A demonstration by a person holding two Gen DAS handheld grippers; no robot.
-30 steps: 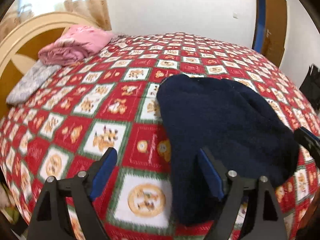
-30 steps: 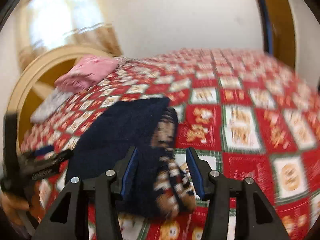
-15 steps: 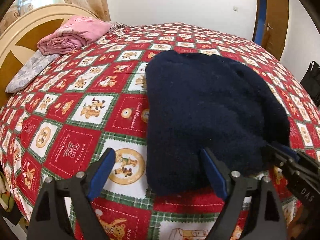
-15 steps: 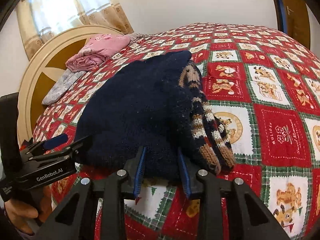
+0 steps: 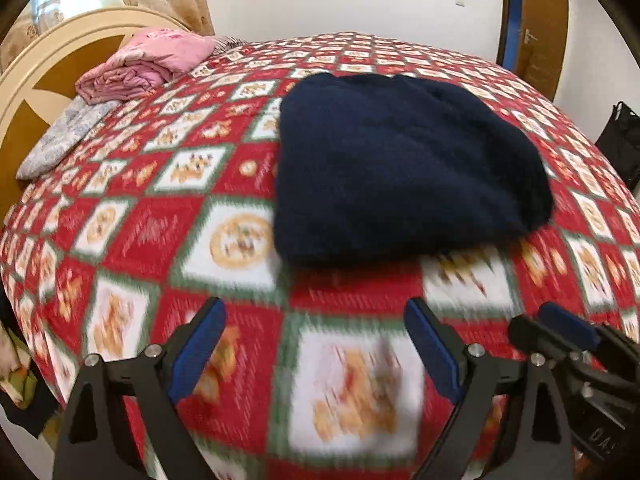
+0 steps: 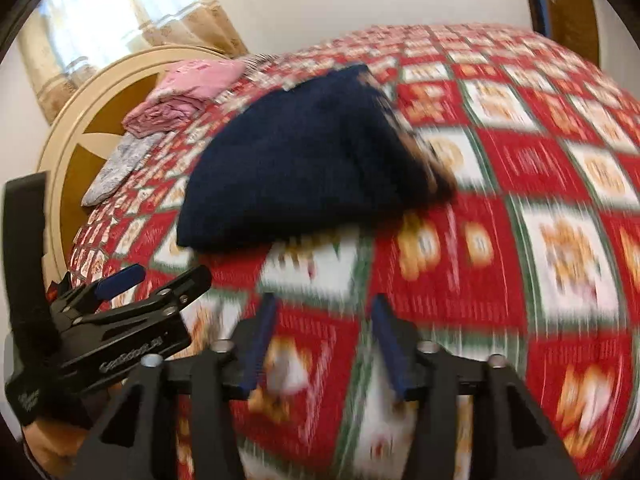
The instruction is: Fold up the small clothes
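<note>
Left wrist view has the left gripper (image 5: 316,344) hanging over the bedspread (image 5: 224,304) with its blue fingers (image 5: 200,348) spread wide and nothing between them, just blurry red and white squares. The navy sweater (image 5: 400,168) lies folded in a rounded heap up around 12 to 1 o'clock from that gripper, clear of both tools. Off at 10 o'clock a pink folded pile (image 5: 148,60) sits by the cream headboard (image 5: 40,80), with a grey patterned cloth (image 5: 64,136) just below it. The right gripper (image 5: 560,332) pokes in at about 4 o'clock.

From the right wrist cam, the right gripper (image 6: 324,344) has its jaws opening, only bedspread showing in the gap, no fabric in it. The sweater (image 6: 304,152) is up at 11 to 12 o'clock with a striped brown patterned edge (image 6: 416,152) on its right side. The left gripper (image 6: 132,292) comes in at 9 o'clock, held by a hand (image 6: 52,444) at the bottom corner, fingers apart.
</note>
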